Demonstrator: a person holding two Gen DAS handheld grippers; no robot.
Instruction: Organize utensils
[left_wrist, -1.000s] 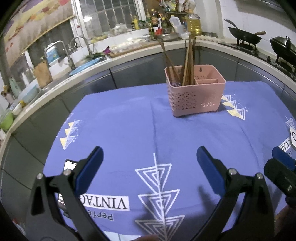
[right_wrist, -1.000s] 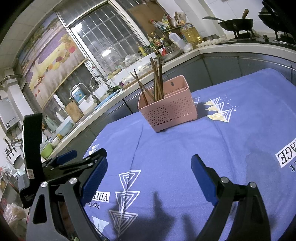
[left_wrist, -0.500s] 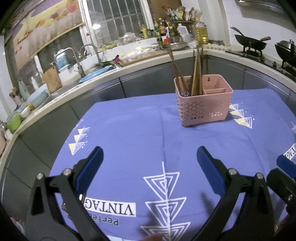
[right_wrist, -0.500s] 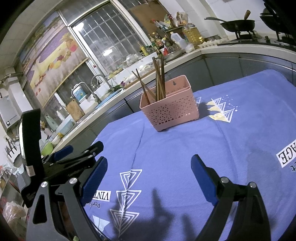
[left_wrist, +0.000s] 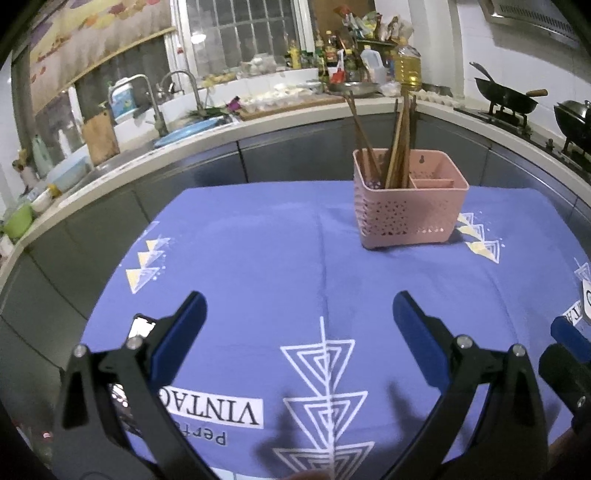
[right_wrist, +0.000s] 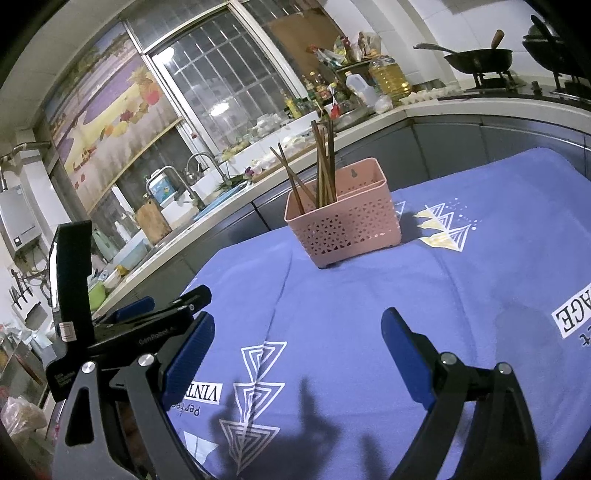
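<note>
Tablecloth (left_wrist: 258, 258); chopsticks (left_wrist: 397, 147) upright in caddy (left_wrist: 410, 218)

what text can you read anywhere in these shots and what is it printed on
"VINTAG", upside down in a white box on the blue tablecloth, with "Perfe" below it.
"AGE", sideways in another white box at the cloth's right edge in the right wrist view.
"GenRobot A..." roughly, on the left gripper body; blurred, so uncertain.
White sticker on the black upright block: too small to read.
Bottle labels on the back counter: too blurred to read.
</note>
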